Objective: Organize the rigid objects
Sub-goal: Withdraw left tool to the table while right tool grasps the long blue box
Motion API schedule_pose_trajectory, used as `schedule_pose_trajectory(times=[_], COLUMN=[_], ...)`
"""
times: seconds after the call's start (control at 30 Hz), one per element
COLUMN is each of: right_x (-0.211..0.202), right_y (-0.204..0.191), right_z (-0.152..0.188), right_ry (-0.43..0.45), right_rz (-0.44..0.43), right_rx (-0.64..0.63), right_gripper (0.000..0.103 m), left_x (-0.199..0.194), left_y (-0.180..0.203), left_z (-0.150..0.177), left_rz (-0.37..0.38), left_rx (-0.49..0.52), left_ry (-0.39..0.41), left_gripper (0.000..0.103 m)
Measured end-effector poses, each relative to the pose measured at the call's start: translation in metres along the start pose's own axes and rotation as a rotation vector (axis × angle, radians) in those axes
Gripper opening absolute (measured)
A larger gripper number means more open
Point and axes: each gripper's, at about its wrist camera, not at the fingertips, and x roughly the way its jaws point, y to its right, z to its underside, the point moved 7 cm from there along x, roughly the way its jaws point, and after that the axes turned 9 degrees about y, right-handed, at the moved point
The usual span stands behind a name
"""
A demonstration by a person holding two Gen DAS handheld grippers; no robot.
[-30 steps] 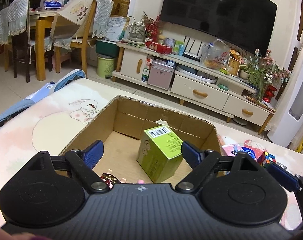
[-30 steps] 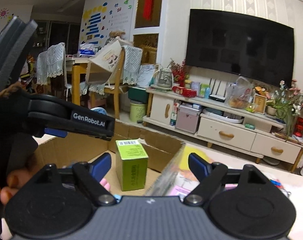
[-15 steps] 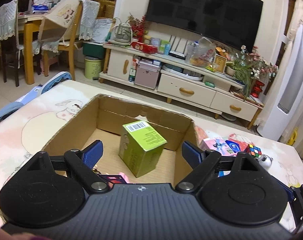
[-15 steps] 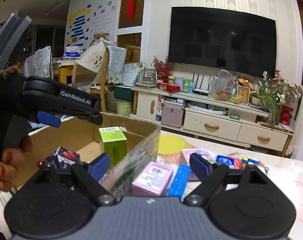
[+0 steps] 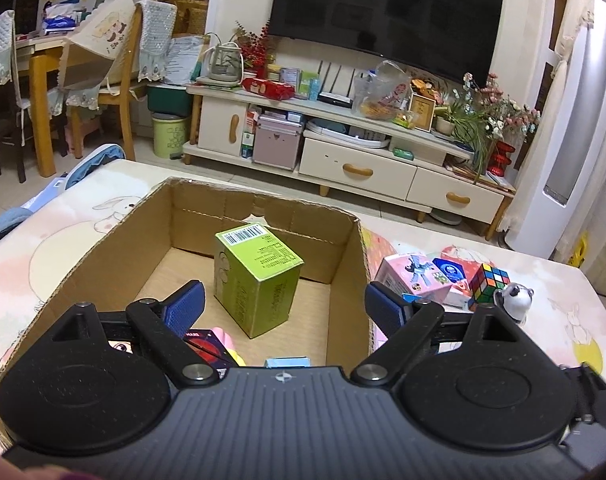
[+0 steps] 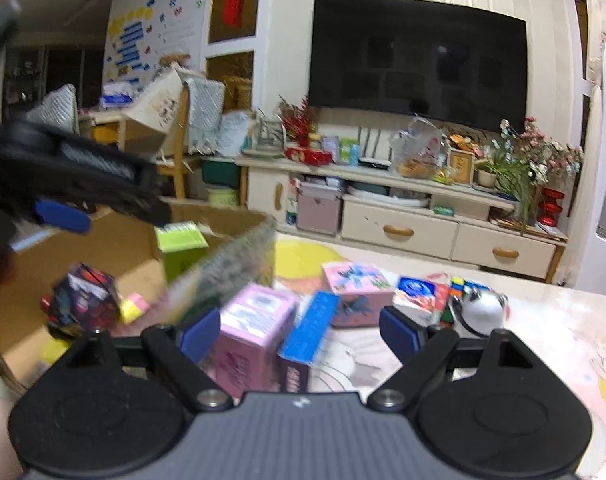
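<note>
Now lower, right gripper (image 6: 301,338) over pink box (image 6: 251,334), both grippers' jaws apart, empty.

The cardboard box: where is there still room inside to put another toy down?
Inside the cardboard box, bare floor shows between the green box and the far wall, and between it and the right-hand wall. The near left corner is crowded: a dark patterned box and a small yellow-and-pink block lie there.

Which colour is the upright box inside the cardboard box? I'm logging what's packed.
Green, with a barcode on top; clearest in the left wrist view.
</note>
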Motion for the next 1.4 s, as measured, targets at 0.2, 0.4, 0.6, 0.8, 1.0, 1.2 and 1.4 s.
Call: schedule_pose_trajectory(times=[0.2,0.4,0.6,0.8,1.0,1.2,1.4], right_x=[0.022,0.04,0.051,0.057,0.065,0.066,0.052], right_y=[0.016,0.019,0.016,0.029,0.019,0.014,0.028], right_z=[0.031,0.036,0.041,0.045,0.041,0.042,0.042], right_ry=[-0.08,-0.092,-0.098,-0.111,-0.101,-0.111,-0.119], right_rz=[0.035,0.034,0.053,0.085,0.026,-0.015,-0.016], right_rx=[0.045,0.055,0.013,0.023,0.005,0.017,0.038], right_gripper=[0.084,0.084,0.083,0.076,0.052,0.025,0.024], left_x=[-0.001,-0.001,-0.003,-0.006,-0.006,-0.007,-0.006], left_y=[0.002,0.004,0.003,0.006,0.013,0.02,0.035], left_z=[0.001,0.003,0.003,0.005,0.008,0.009,0.011], left_rz=[0.018,0.039,0.058,0.069,0.076,0.084,0.103], left_rx=[0.024,0.047,0.056,0.056,0.076,0.082,0.103], left_ry=[0.0,-0.004,-0.001,-0.001,-0.007,-0.005,-0.002], left_gripper=[0.103,0.103,0.103,0.103,0.103,0.103,0.103])
